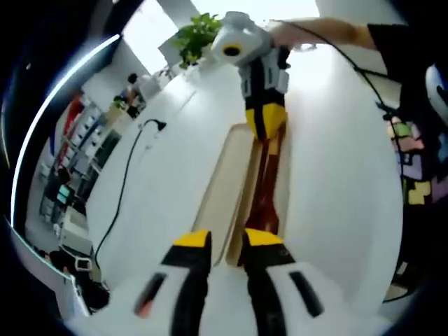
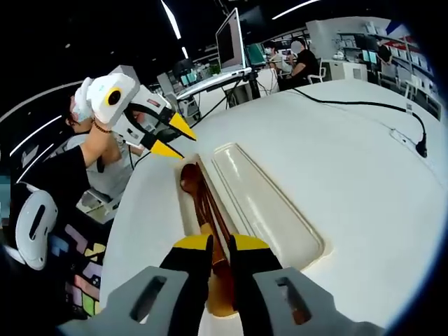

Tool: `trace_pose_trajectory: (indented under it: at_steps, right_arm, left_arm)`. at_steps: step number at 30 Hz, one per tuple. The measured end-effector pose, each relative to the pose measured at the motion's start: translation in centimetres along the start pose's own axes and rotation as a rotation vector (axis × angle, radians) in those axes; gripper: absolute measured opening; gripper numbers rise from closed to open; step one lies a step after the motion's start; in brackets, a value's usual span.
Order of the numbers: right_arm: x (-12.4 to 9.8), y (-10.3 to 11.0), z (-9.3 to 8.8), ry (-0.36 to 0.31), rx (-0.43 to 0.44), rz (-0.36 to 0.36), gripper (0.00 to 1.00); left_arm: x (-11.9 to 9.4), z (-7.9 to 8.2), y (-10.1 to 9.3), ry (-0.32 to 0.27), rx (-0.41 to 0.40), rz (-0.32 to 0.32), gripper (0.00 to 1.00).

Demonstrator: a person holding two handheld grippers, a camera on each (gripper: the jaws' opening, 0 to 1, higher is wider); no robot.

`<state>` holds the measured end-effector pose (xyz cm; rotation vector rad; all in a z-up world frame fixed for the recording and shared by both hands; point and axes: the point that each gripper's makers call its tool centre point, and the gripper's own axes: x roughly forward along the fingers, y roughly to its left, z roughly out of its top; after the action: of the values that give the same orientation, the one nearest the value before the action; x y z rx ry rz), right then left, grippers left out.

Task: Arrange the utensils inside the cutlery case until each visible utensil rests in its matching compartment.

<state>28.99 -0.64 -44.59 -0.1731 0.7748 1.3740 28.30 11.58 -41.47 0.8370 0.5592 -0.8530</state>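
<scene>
A cream cutlery case (image 2: 269, 203) lies open on the white table (image 2: 350, 196), its two long halves side by side. Brown wooden utensils (image 2: 203, 199), one of them a spoon with its bowl at the far end (image 2: 190, 178), lie in the left half. My right gripper (image 2: 218, 246) is shut on their near handles. In the left gripper view the same case (image 1: 222, 189) and utensils (image 1: 267, 185) run away from me, and the right gripper (image 1: 266, 126) clamps them at the far end. My left gripper (image 1: 227, 240) stands open at the case's near end, holding nothing; its spread tips (image 2: 175, 138) hover past the spoon bowl.
A black cable (image 1: 124, 182) snakes over the table's left side, seen also as the cable (image 2: 364, 105) ending in a plug. A potted plant (image 1: 196, 35) stands at the far edge. A monitor (image 2: 229, 38) and seated people are beyond the table.
</scene>
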Motion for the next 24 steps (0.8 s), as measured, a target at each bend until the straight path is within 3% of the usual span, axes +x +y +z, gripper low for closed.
trace_pose_trajectory:
  at_steps: [13,16,19,20,24]
  right_arm:
    - [-1.5,-0.4,1.0,-0.067,-0.044,-0.051,0.09]
    - [-1.8,-1.0,1.0,-0.079,-0.036,-0.077,0.09]
    - [-2.1,-1.6,0.8,-0.081,-0.037,-0.107,0.09]
    - [-2.3,-1.9,0.8,-0.087,-0.043,-0.120,0.09]
    - [-3.2,-3.4,0.7,-0.102,-0.039,-0.190,0.09]
  left_arm:
    - [0.4,-0.6,1.9,0.001,-0.092,0.067,0.07]
    - [0.5,-1.1,2.5,-0.013,-0.177,0.083,0.06]
    - [0.9,-1.3,2.4,-0.053,-0.315,0.047,0.06]
    - [1.1,-1.4,3.0,-0.074,-0.378,0.056,0.05]
    - [1.4,-2.5,5.0,-0.124,-0.471,0.125,0.05]
